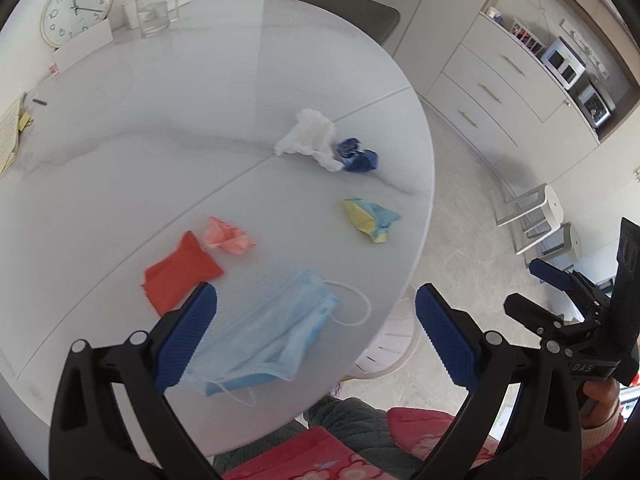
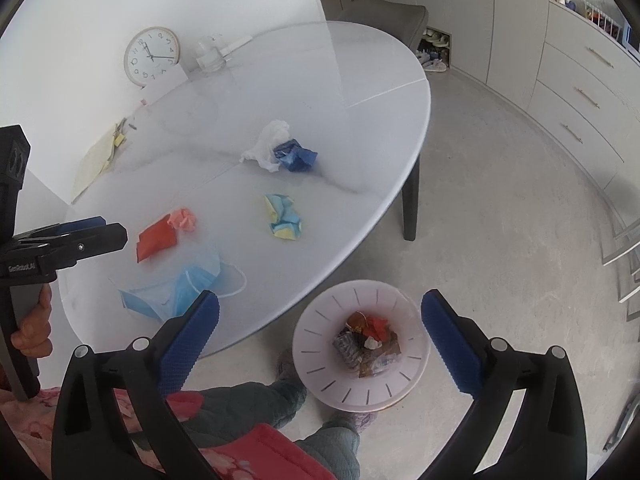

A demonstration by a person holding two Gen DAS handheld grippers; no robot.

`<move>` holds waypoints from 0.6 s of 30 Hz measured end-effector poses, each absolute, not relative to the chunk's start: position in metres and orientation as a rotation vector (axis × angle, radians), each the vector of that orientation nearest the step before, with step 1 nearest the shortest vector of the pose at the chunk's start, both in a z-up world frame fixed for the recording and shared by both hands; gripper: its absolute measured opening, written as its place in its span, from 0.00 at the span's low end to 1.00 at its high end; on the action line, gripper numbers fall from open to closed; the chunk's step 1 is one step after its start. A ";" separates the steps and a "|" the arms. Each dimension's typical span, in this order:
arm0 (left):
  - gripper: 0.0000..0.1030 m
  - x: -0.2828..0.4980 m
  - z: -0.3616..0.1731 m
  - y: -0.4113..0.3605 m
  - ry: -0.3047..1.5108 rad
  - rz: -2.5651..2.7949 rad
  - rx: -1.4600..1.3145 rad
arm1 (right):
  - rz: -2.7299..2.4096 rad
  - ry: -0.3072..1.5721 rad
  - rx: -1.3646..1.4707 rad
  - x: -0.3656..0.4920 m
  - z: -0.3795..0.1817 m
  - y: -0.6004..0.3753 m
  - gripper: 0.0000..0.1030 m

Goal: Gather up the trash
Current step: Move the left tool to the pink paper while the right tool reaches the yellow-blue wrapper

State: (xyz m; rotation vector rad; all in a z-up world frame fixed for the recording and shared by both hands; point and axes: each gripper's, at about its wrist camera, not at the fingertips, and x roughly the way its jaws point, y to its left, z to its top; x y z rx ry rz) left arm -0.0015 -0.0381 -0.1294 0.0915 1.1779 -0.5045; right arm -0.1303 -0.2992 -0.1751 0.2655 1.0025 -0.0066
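Observation:
Trash lies on the round white table [image 1: 120, 128]: a light blue face mask [image 1: 272, 328] nearest me, a red wrapper [image 1: 180, 276], a pink crumpled paper [image 1: 226, 236], a yellow-and-blue wrapper [image 1: 370, 218], a white tissue [image 1: 310, 136] and a dark blue wrapper [image 1: 358, 156]. My left gripper [image 1: 316, 328] is open and empty, just above the mask. My right gripper [image 2: 320, 332] is open and empty, above the white trash bin [image 2: 320, 344] on the floor, which holds several wrappers. The same trash shows in the right wrist view, with the mask [image 2: 176, 292] at the table's near edge.
A wall clock [image 1: 76, 6] and glass cups [image 1: 154, 14] stand at the table's far side, papers [image 1: 10, 136] at its left. A grey chair [image 2: 384, 16] is behind the table. Drawers [image 1: 500, 92] and white stools [image 1: 532, 216] are on the right. My legs [image 2: 288, 412] are beside the bin.

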 end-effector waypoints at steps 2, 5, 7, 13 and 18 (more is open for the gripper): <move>0.92 0.006 -0.130 -0.024 1.177 -0.496 0.080 | 0.002 0.999 0.257 -0.122 -0.173 -0.291 0.97; 0.92 0.017 -0.132 -0.006 1.172 -0.472 0.084 | 0.018 1.002 0.250 -0.110 -0.173 -0.280 0.97; 0.92 0.023 -0.135 0.006 1.177 -0.456 0.082 | 0.029 1.006 0.247 -0.102 -0.174 -0.273 0.97; 0.92 0.038 -0.142 0.026 1.197 -0.437 0.067 | 0.057 1.026 0.229 -0.079 -0.179 -0.252 0.97; 0.92 0.047 -0.149 0.022 1.203 -0.471 0.093 | 0.065 1.036 0.218 -0.062 -0.184 -0.242 0.97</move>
